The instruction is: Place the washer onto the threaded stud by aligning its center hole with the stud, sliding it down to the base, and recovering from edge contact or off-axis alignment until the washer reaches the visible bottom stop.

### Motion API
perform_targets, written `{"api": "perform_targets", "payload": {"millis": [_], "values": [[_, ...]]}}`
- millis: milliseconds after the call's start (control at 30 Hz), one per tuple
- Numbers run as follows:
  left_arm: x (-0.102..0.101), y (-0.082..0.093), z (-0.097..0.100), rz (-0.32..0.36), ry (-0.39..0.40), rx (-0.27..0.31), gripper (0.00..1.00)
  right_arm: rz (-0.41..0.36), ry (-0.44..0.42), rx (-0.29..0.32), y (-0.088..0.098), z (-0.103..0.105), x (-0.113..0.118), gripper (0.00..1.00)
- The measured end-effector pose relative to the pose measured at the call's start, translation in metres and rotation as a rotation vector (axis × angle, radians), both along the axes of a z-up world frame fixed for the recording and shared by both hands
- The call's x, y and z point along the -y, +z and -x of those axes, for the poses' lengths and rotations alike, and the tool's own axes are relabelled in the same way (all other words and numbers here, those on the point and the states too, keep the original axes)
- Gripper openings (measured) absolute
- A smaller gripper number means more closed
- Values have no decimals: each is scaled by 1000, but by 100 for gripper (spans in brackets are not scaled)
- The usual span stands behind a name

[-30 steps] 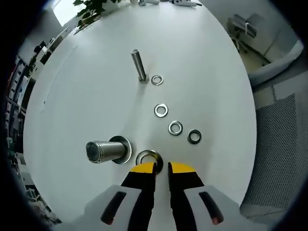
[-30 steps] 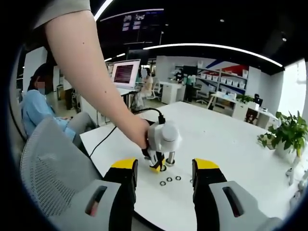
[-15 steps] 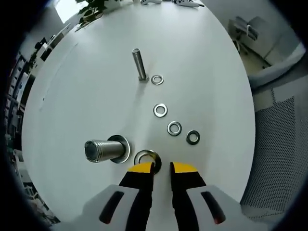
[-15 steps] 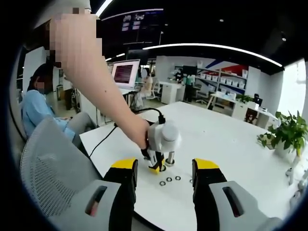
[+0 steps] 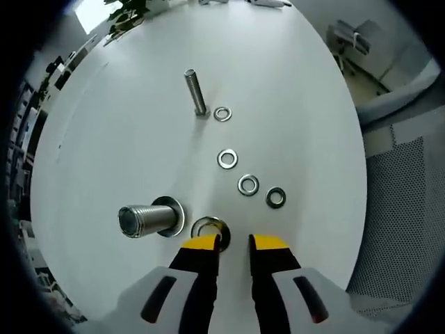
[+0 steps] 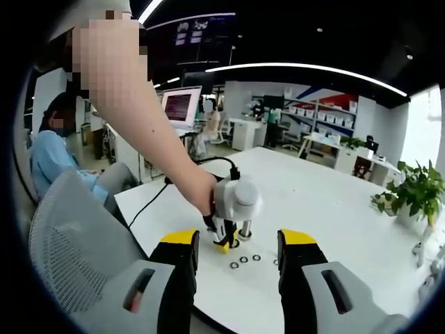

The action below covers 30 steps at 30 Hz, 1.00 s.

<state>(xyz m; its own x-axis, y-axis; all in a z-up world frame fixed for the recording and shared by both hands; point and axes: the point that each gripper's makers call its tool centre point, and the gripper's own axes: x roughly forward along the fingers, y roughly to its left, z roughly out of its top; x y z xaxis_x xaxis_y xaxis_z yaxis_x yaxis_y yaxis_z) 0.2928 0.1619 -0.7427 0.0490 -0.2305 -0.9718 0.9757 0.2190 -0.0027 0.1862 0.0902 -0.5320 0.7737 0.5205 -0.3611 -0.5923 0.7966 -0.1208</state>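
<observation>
— Two yellow-tipped fingers [image 5: 206, 245] on the left gripper [image 5: 235, 243], a narrow gap between them. Holding anything?

— Nothing lies between them. The left finger's tip sits at the rim of one washer [image 5: 209, 228], which lies flat on the white tabletop [image 5: 292, 104]; whether it actually touches, I cannot tell.

— And the right gripper [image 6: 238, 252]?

— Its fingers [image 6: 185, 249] stand wide apart and bare, held off the near edge of the tabletop. Between them, farther off, the left gripper shows with a hand [image 6: 200, 193] on it, tips down at the tabletop.

— How many washers altogether?

— Six in the left gripper view. The one at the fingertip; four loose ones [image 5: 248, 185] strung in a line running away from the fingers toward the far edge of the tabletop, the nearest of them darker; and one [image 5: 174, 215] seated at the base of the thick stud.

— How many studs?

— Two. The thick threaded stud [image 5: 142, 219] stands just beside the washer at the fingertip. A thinner stud [image 5: 196, 92] stands farther in, toward the far edge, with the last loose washer just beside its base.

— Anything else?

— A mesh chair [image 5: 407, 202] beyond the tabletop's edge, a potted plant [image 6: 410, 191] on the tabletop.
</observation>
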Motion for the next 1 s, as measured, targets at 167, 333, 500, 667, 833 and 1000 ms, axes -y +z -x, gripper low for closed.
{"api": "perform_targets", "payload": {"millis": [167,333,500,667,833,1000], "values": [[0,0,-3,-2,41,12,11,0,-2,2,0,0,1,48],[1,0,-2,-19,26,15,9,-2,-2,2,1,0,1,48],[2,-1,-1,-28,13,25,3,-2,-2,1,0,0,1,47],[1,-1,-2,-23,26,22,3,0,0,1,0,0,0,47],[2,0,-1,-24,31,27,2,5,1,3,0,0,0,47],[2,0,2,-25,-11,70,2,3,6,2,0,0,-1,47]]}}
